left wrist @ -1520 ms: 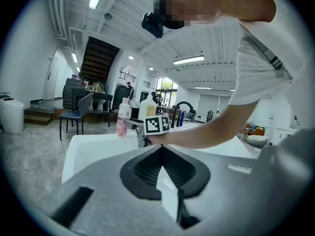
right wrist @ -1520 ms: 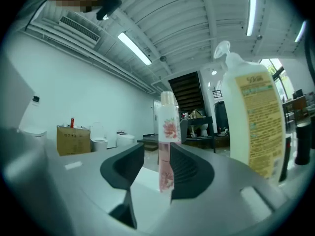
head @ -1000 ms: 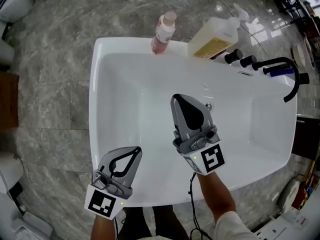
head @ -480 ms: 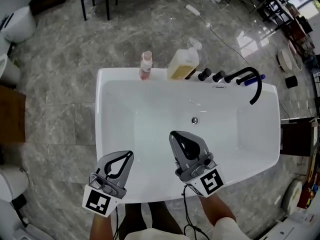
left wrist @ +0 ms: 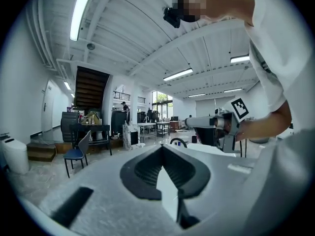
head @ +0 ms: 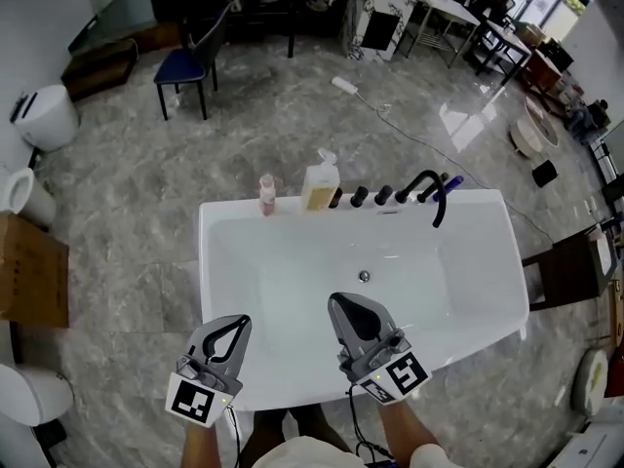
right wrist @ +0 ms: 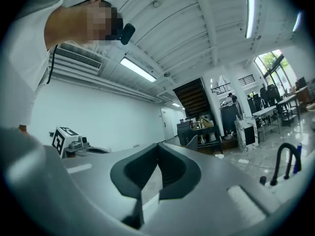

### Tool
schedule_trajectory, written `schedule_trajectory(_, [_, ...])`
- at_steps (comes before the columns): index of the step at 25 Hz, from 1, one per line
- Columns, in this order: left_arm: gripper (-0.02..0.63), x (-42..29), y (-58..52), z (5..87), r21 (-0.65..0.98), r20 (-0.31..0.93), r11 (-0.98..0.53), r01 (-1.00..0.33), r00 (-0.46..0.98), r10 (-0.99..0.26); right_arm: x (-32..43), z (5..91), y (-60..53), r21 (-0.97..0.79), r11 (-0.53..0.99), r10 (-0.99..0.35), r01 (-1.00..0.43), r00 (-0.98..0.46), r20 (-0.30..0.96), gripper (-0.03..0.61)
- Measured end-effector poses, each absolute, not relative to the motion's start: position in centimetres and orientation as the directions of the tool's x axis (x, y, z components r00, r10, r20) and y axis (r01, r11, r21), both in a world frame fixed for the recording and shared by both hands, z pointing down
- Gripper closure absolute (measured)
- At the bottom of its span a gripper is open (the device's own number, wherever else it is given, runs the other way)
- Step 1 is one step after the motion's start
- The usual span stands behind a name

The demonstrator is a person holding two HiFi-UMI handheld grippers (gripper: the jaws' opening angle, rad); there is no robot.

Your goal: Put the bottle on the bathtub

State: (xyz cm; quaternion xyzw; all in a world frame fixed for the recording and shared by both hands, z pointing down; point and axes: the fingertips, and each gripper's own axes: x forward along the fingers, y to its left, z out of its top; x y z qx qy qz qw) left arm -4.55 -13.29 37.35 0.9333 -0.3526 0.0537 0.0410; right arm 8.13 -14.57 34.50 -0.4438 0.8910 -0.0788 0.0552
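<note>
A small pink bottle point(head: 266, 194) stands upright on the far rim of the white bathtub point(head: 216, 300), next to a pale yellow pump bottle point(head: 319, 185). Both grippers hover over the tub's near rim, far from the bottles. My left gripper point(head: 237, 322) is shut and empty at the near left corner. Its own view shows the jaws meeting at the tips point(left wrist: 162, 146) with nothing between them. My right gripper point(head: 343, 302) is shut and empty over the near middle of the basin, its tips point(right wrist: 157, 145) pressed together.
Black tap knobs point(head: 370, 196) and a curved black spout point(head: 429, 189) line the far rim, right of the bottles. A drain point(head: 364, 276) sits in the basin. A blue chair point(head: 185, 67), a toilet point(head: 44, 117) and a cardboard box point(head: 34, 271) stand on the marble floor.
The head view has pulled back and up, so the tub looks smaller and more room shows. Both grippers have drawn back toward the near rim, still shut and empty.
</note>
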Motion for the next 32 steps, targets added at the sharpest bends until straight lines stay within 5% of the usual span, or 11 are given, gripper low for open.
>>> schedule_trajectory(10, [0.612,-4.8,-10.2,32.2,0.002,0.096,-0.754,-0.657,0.751,-0.654,7.7,28.6,-10.8,-0.077,0.626,-0.779,-0.776,-0.626,-0.024,0.574])
schedule_trajectory(32, [0.612,-4.8,-9.4,31.4,0.028,0.038,-0.754,-0.656,0.755,-0.655,6.7,27.9,-11.1,-0.17,0.627,-0.778,-0.76,-0.619,-0.103,0.574])
